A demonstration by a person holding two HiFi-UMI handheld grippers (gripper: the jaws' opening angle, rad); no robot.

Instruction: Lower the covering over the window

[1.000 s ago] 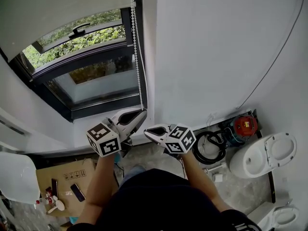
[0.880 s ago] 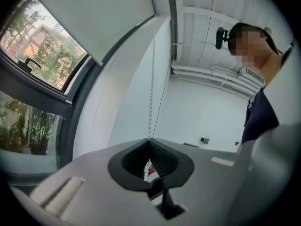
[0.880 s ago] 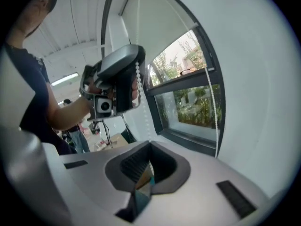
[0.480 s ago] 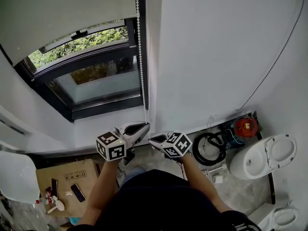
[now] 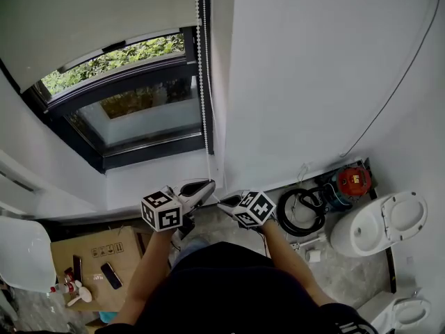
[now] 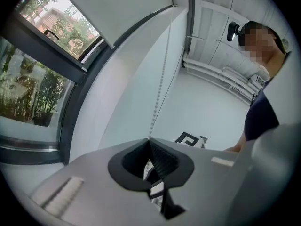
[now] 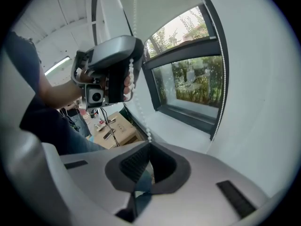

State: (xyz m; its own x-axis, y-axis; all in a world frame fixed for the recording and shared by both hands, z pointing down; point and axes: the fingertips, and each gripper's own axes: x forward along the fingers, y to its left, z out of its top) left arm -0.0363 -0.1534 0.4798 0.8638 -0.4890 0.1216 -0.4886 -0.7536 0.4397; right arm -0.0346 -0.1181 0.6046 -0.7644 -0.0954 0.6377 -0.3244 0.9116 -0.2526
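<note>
Right claw [image 5: 222, 202]: pinched shut on the bead chain [image 5: 202, 82] at the low end of its loop, just below the other claw. Likely keeps the strand taut.
Left claw [image 5: 208, 184]: also clamped on the chain, pointing near level toward the wall. Grip looks set for a downward haul.
Sill [image 5: 156, 181]: white, bare.
Blind [image 5: 97, 12]: white, covers only the top of the window [image 5: 132, 113]. Most glass bare, so the task looks well short.
Room: plain white wall [image 5: 313, 68]. Far below on the grey floor are a cardboard box [image 5: 90, 250], a hose coil [image 5: 300, 213] and a toilet [image 5: 379, 225].
</note>
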